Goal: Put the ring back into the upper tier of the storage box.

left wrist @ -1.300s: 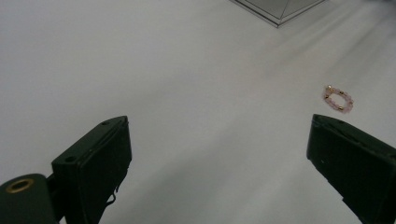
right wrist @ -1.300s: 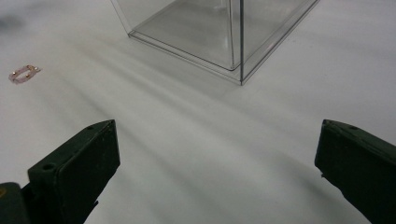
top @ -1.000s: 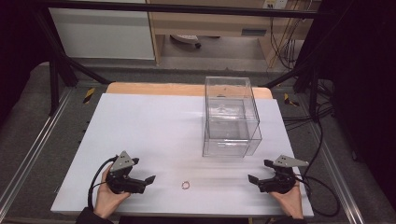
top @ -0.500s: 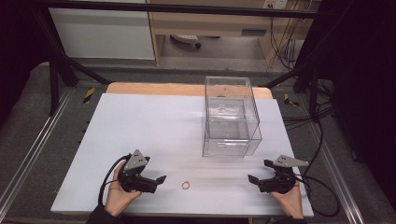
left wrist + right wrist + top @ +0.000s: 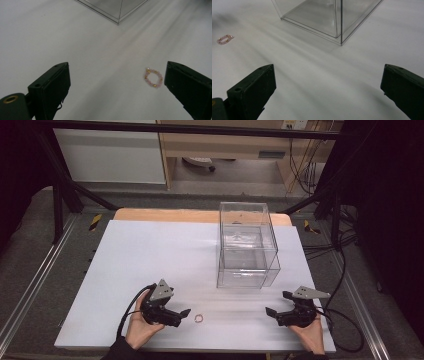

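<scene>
A small bracelet of pink and gold beads [image 5: 199, 318] lies flat on the white table [image 5: 150, 260] near its front edge. My left gripper [image 5: 184, 315] is open just left of it. In the left gripper view the bracelet [image 5: 153, 77] sits between the jaws, close to the right one. My right gripper [image 5: 275, 306] rests open near the front right, pointing left, with nothing between its jaws. From there the bracelet [image 5: 225, 39] appears far off at the left. A clear plastic box [image 5: 246, 245] stands right of the table's middle.
The box's near corner [image 5: 118, 22] lies ahead of the left gripper, and its front edge [image 5: 340, 43] lies ahead of the right. Cables [image 5: 345, 320] trail off the table's right side. Metal rails [image 5: 30, 285] flank the table.
My left gripper has slid right along the front of the table until its open jaws reach the bracelet. The right gripper has stayed put.
</scene>
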`<state>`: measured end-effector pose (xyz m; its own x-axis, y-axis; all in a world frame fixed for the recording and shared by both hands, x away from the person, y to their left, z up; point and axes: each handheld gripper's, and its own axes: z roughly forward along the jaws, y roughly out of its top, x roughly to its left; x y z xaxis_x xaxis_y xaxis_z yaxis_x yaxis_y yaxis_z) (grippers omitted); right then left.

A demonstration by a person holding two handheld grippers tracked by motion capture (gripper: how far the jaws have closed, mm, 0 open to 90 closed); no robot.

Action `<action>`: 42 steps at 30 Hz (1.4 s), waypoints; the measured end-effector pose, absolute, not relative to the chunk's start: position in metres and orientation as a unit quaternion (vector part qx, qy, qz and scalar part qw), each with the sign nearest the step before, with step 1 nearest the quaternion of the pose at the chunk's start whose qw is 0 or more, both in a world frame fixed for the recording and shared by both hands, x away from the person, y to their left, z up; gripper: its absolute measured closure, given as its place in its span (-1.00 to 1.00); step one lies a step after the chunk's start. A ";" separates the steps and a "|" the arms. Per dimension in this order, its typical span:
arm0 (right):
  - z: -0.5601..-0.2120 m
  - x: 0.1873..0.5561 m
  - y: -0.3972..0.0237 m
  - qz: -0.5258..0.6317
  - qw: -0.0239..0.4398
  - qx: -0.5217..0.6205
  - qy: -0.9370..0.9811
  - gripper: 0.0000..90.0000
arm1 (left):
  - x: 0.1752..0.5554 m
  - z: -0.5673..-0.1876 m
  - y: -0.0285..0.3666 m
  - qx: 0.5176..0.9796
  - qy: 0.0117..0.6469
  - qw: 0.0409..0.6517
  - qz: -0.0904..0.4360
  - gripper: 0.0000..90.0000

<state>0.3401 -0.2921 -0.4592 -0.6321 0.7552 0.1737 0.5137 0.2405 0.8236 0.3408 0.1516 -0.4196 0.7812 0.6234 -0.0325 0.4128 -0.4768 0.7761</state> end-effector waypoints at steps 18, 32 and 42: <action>-0.459 0.340 -0.292 0.461 0.133 0.407 0.777 -0.99 | 0.335 -0.437 0.117 0.872 0.290 0.382 0.101 -0.36; -0.459 0.340 -0.292 0.460 0.130 0.410 0.777 -0.99 | 0.331 -0.442 0.115 0.859 0.326 0.389 0.067 0.28; -0.459 0.340 -0.292 0.460 0.131 0.409 0.777 -0.99 | 0.328 -0.448 0.110 0.856 0.340 0.383 0.064 0.56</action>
<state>0.3397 -0.2916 -0.4592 -0.6311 0.7560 0.1734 0.5152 0.2415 0.8223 0.3279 0.1099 -0.4479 0.7605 0.6317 -0.1506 0.5332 -0.4750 0.7001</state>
